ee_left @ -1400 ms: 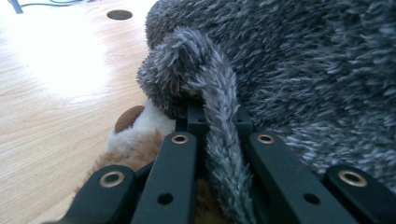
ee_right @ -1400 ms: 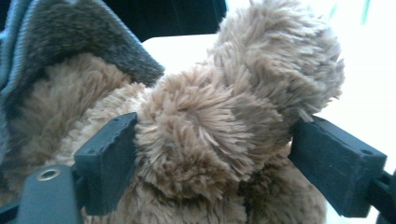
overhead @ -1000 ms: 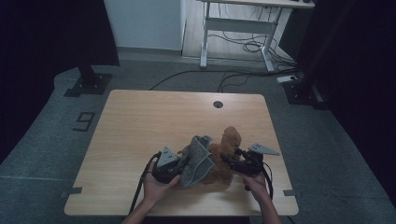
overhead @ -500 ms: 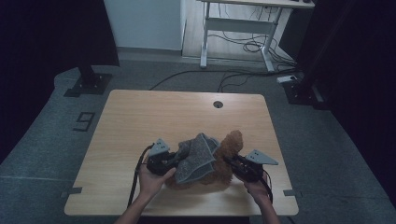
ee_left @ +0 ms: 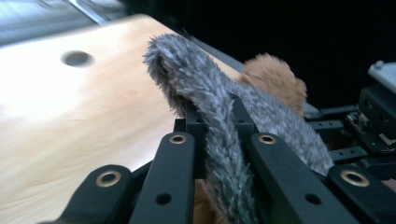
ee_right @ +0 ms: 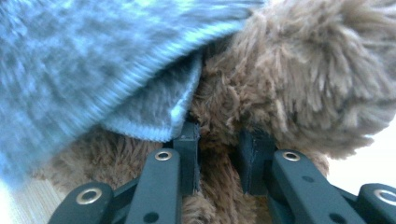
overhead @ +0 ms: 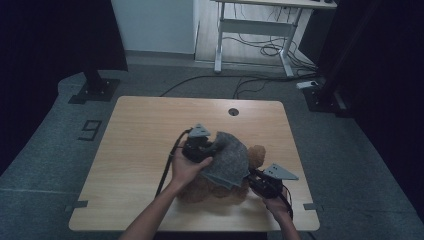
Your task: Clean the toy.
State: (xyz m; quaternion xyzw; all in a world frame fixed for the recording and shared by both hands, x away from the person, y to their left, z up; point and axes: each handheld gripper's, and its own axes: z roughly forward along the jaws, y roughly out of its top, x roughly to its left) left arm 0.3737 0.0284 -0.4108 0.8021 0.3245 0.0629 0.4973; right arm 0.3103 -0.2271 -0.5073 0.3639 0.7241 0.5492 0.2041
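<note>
I hold the fuzzy grey knitted garment (overhead: 229, 159) pinched in my left gripper (ee_left: 218, 122), lifted over the brown plush teddy bear (overhead: 210, 192) near the wooden table (overhead: 145, 130)'s near edge. My right gripper (ee_right: 218, 140)'s jaws, just closing, clamp the bear's fur.

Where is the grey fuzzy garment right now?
In the high view the grey garment lies draped over the brown plush toy near the table's front edge, with the left gripper shut on its edge.
</note>
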